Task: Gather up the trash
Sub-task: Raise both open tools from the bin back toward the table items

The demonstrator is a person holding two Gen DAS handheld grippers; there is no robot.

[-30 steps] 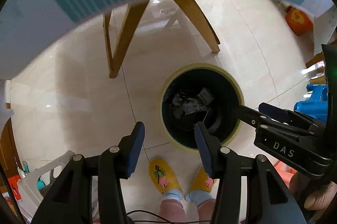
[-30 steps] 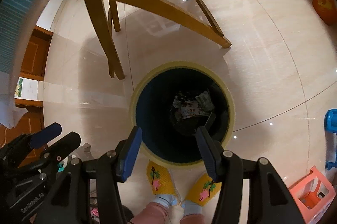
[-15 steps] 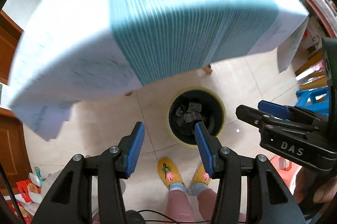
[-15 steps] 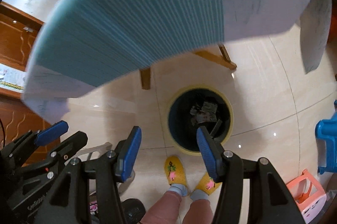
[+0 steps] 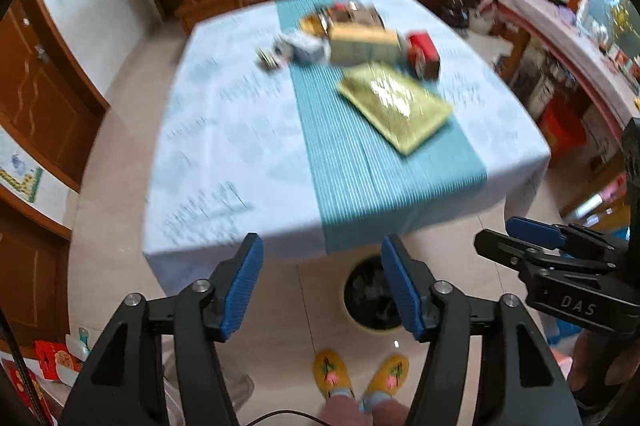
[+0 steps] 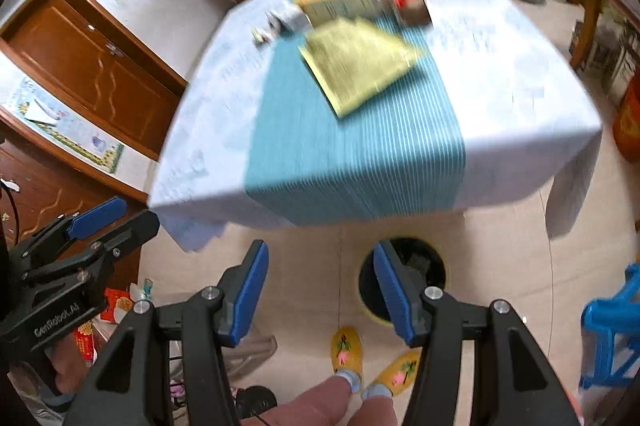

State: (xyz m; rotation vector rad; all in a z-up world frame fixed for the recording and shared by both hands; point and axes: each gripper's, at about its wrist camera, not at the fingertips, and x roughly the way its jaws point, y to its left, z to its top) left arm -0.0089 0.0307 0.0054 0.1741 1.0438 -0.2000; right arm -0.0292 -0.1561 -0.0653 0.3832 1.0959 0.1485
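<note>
Trash bin (image 5: pixel 370 296): round, dark, yellow-rimmed; on the floor just off the counter's (image 5: pixel 224 129) near edge, crumpled trash inside. Left gripper (image 5: pixel 320 284): held above the floor, facing the counter, jaws spread wide, nothing between them. Right gripper (image 6: pixel 316 290): alongside, same raised pose, jaws apart and empty. Counter top: yellow-green flat packet (image 5: pixel 394 107) on the teal runner (image 5: pixel 360 181); boxes and a red carton (image 5: pixel 424 55) toward the far edge, blurred.
</note>
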